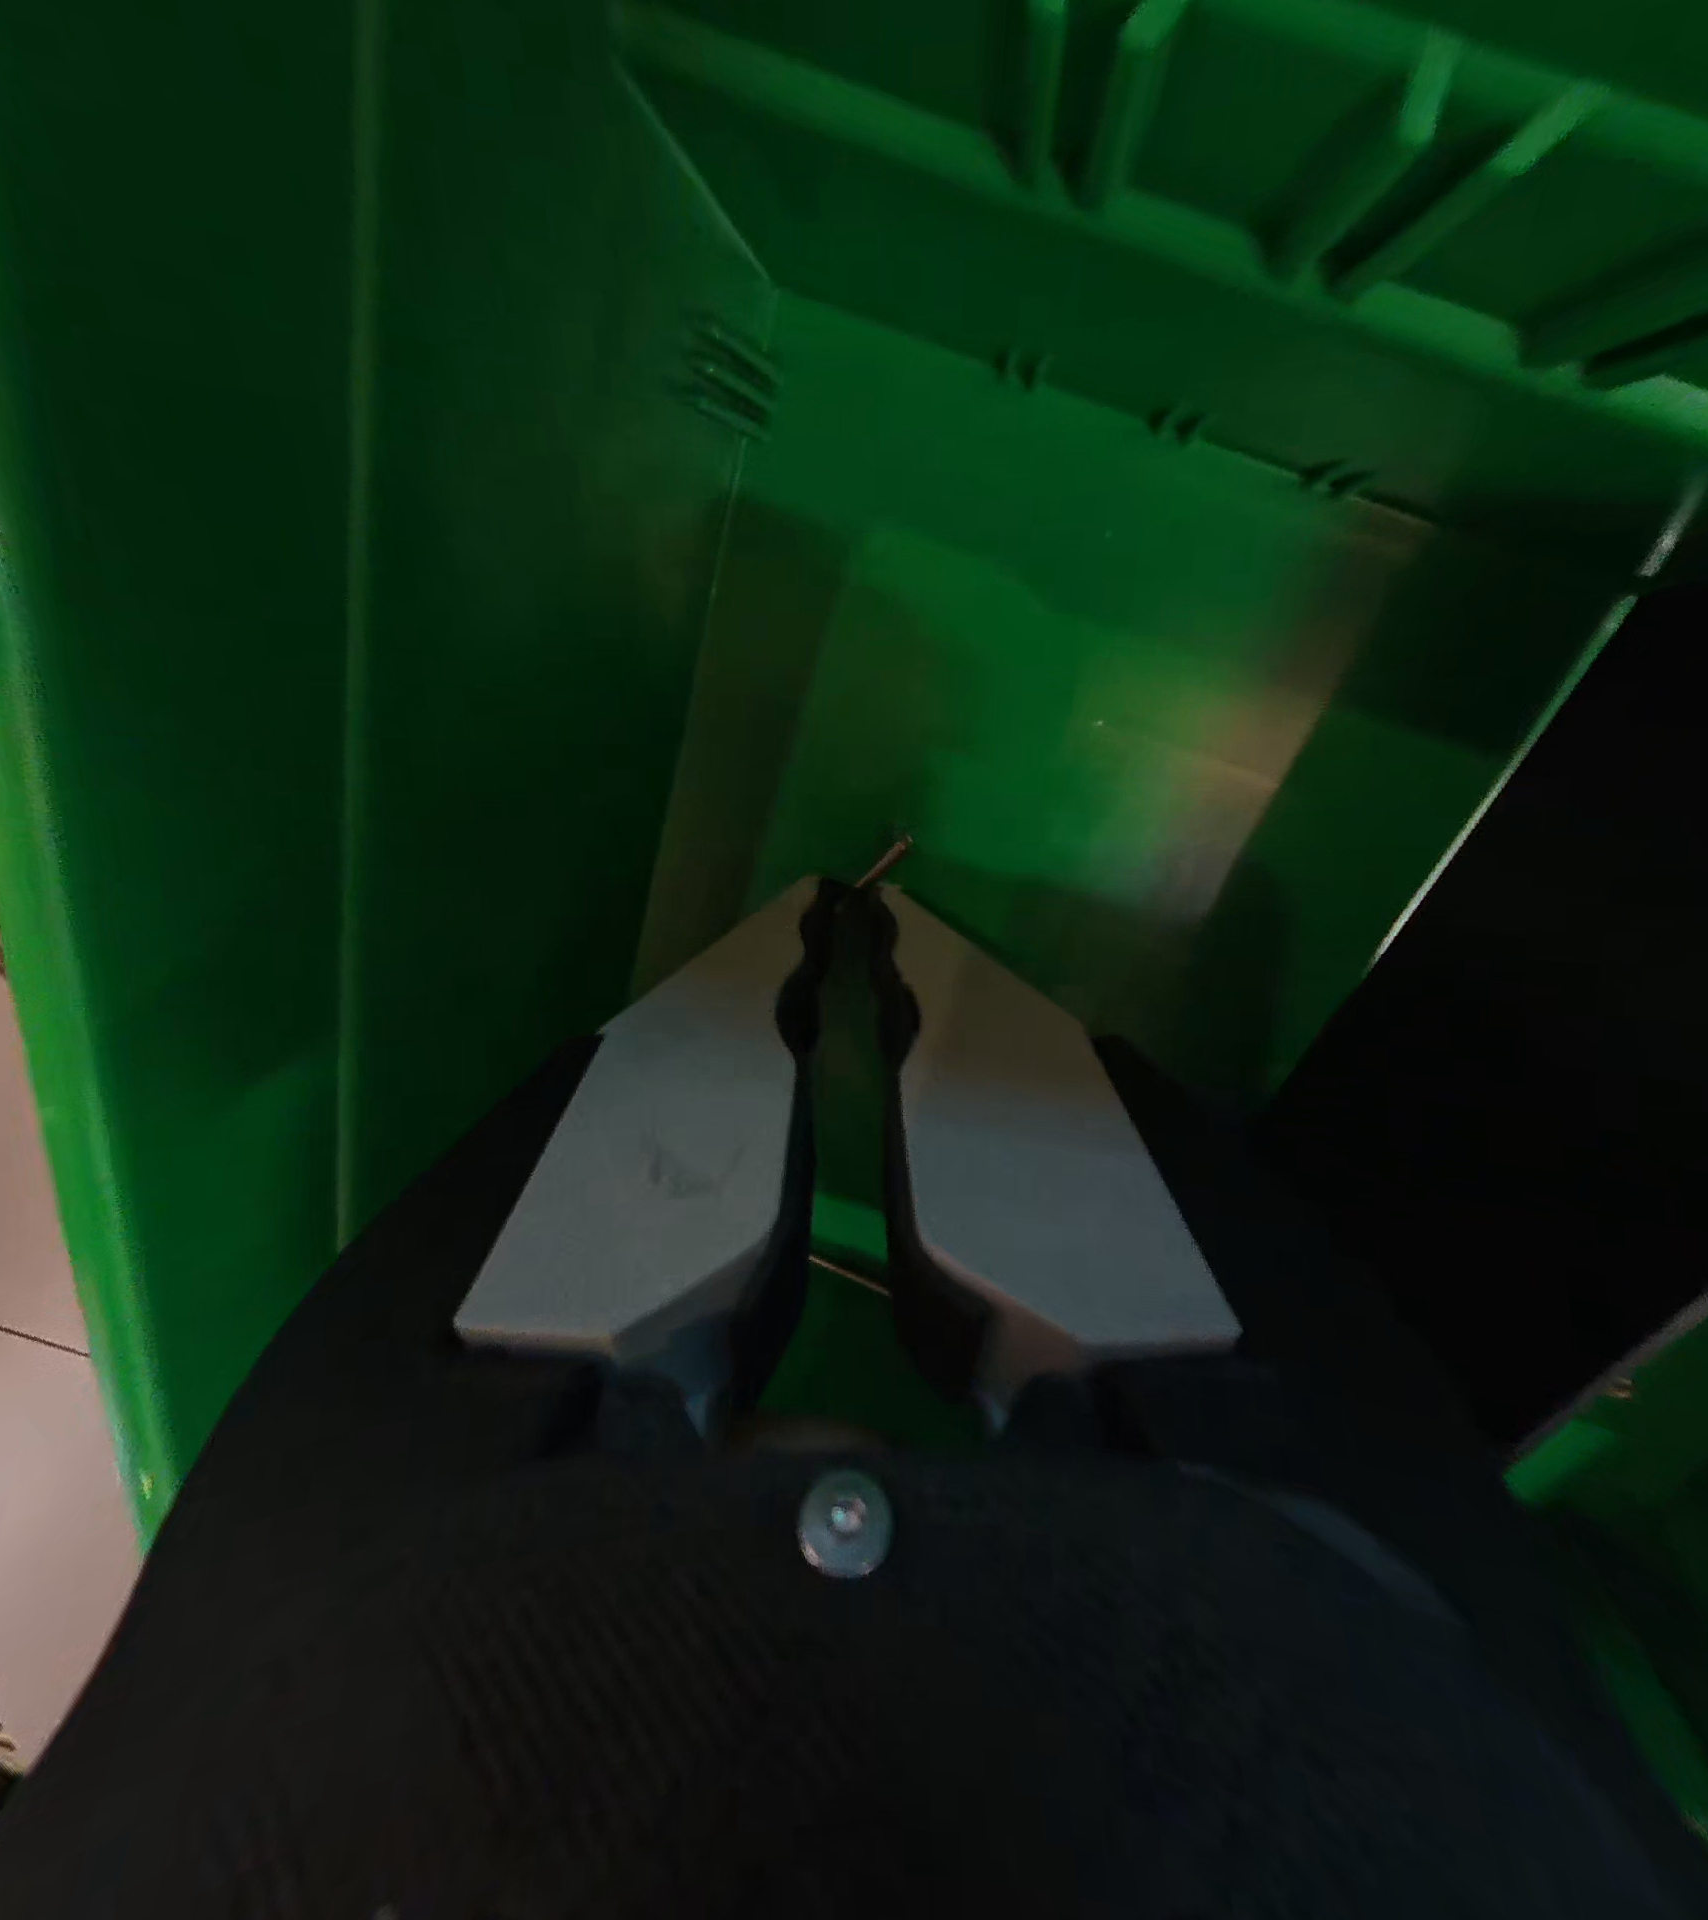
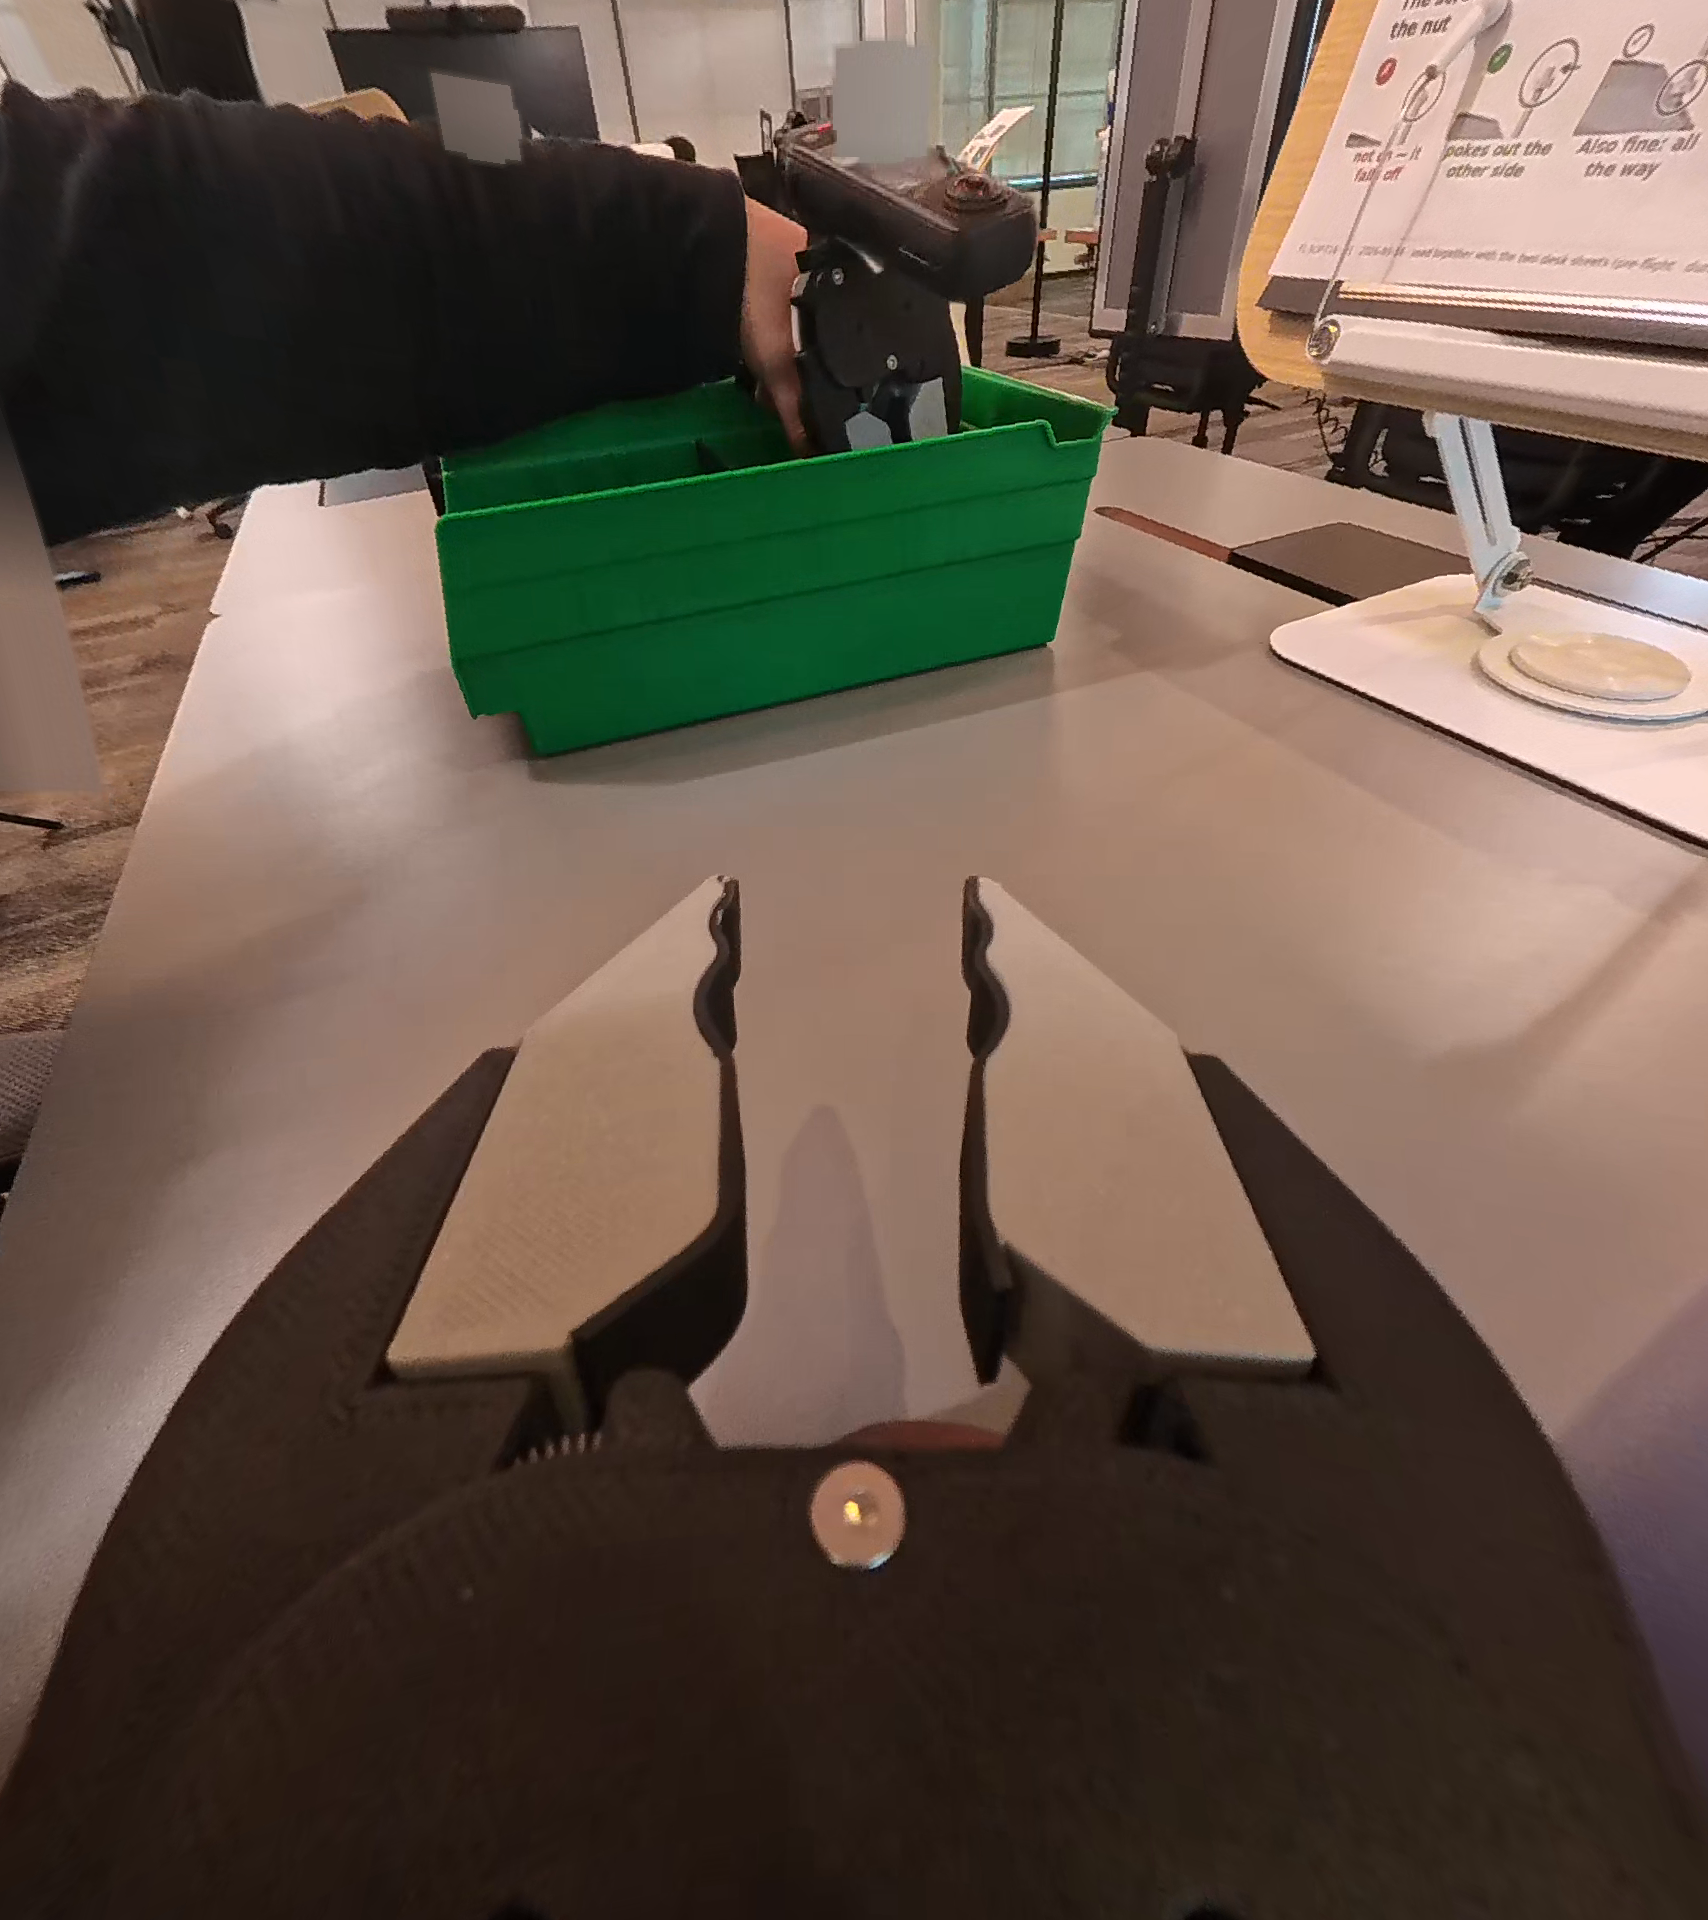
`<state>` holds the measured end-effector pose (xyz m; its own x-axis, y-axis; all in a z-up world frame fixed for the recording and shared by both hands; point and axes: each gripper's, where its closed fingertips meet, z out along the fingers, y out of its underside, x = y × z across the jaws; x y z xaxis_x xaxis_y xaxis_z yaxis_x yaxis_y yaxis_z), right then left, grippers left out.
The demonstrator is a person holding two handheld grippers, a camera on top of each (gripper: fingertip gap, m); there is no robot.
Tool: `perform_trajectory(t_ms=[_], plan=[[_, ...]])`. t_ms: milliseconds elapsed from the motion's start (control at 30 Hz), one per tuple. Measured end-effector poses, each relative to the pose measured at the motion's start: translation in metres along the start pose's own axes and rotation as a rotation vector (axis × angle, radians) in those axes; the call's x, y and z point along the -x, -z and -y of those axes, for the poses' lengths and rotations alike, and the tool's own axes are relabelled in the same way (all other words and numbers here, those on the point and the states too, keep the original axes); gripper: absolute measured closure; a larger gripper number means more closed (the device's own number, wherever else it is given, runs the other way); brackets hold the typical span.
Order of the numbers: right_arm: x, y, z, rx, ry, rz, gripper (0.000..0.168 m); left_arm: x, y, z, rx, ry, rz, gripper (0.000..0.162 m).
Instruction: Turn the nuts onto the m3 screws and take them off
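Left wrist view: the left claw is deep inside a compartment of the green bin, its tips pinched together on a thin screw that pokes out at a slant past them. From the right wrist view, that left claw dips into the far end of the green bin, held by a hand in a dark sleeve. The right claw hovers apart and empty above the grey surface, well short of the bin. A white stand sits to the right.

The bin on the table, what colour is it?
The bin is bright green; the right wrist view shows it best.
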<state>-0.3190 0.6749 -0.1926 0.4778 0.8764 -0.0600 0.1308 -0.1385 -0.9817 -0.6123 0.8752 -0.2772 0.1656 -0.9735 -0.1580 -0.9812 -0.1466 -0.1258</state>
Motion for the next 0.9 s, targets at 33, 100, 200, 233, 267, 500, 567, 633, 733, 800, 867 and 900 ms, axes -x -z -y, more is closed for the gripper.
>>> perform_trajectory(t_ms=[33,100,200,233,267,500,567,633,733,800,867,900], plan=[[0.000,0.000,0.000,0.000,-0.001,0.000,0.129,0.000,0.000,0.000,0.001,-0.015,0.001,0.159],[0.000,0.000,0.000,-0.001,-0.004,0.001,0.129,-0.001,0.000,0.000,0.003,-0.047,0.016,0.161],[-0.001,0.001,0.001,-0.005,-0.007,-0.002,0.130,-0.003,0.001,-0.001,-0.001,-0.068,0.053,0.162],[-0.001,0.001,0.001,-0.006,-0.009,-0.003,0.130,-0.004,0.001,-0.002,0.000,-0.064,0.060,0.162],[-0.001,0.001,0.001,-0.006,-0.009,-0.003,0.129,-0.004,0.002,-0.002,-0.004,-0.063,0.073,0.162],[-0.001,0.001,0.001,-0.005,-0.001,-0.007,0.130,-0.006,0.040,-0.003,-0.054,-0.024,0.154,0.161],[-0.002,0.002,0.000,0.003,-0.002,-0.010,0.130,-0.012,0.059,0.001,-0.086,-0.027,0.176,0.161],[-0.002,0.002,0.000,0.016,-0.004,0.006,0.130,-0.024,0.079,0.011,-0.125,-0.046,0.189,0.161],[0.002,0.002,0.005,0.022,-0.001,0.033,0.135,-0.054,0.103,0.031,-0.146,-0.113,0.193,0.162],[0.007,0.002,0.013,0.011,0.007,0.046,0.138,-0.079,0.113,0.047,-0.117,-0.181,0.187,0.161],[0.014,0.000,0.021,0.005,0.019,0.062,0.139,-0.104,0.121,0.067,-0.088,-0.256,0.177,0.162],[0.019,-0.002,0.024,0.011,0.030,0.070,0.139,-0.118,0.124,0.080,-0.084,-0.290,0.166,0.161]])
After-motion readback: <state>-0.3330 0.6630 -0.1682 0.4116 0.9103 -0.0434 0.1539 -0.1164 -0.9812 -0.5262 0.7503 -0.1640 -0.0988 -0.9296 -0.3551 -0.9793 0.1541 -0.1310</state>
